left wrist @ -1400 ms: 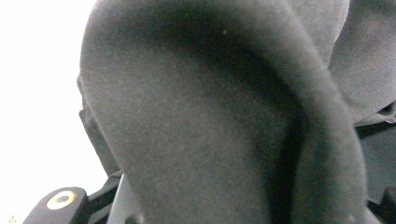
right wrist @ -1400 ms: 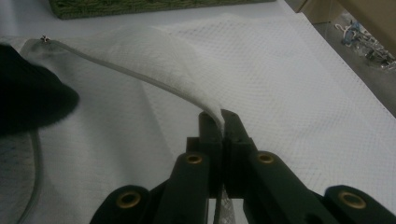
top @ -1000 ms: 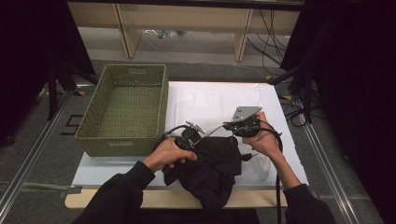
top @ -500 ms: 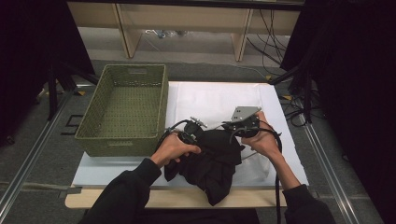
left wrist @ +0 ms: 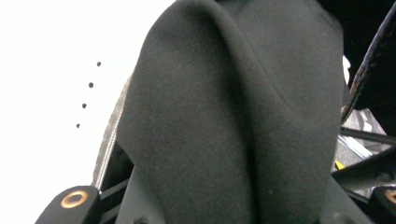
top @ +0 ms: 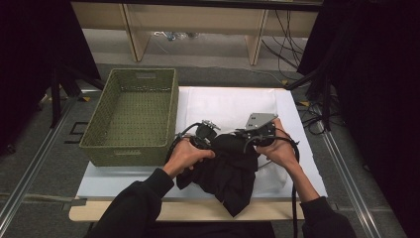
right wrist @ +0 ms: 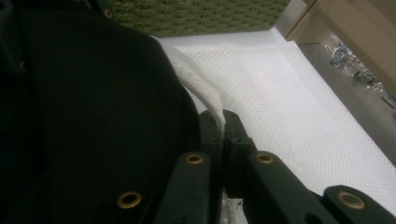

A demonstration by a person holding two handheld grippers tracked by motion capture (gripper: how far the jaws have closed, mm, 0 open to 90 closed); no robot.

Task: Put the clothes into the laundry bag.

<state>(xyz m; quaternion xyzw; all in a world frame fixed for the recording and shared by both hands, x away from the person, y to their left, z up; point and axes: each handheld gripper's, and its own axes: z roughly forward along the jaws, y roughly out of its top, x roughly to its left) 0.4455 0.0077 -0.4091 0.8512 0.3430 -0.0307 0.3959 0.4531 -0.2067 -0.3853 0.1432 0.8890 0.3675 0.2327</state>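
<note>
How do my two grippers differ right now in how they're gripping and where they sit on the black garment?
The right gripper has its jaws pinched shut on a thin white fabric edge; the left gripper has a thick fold of the black garment bulging between its jaws, which have just been closing. The right gripper sits at the garment's right upper edge, the left gripper at its left upper edge, nearer the green basket. Both are at the garment over the white mat.

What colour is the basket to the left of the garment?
Olive green, a woven basket with a perforated floor; the high view shows it best.
</note>
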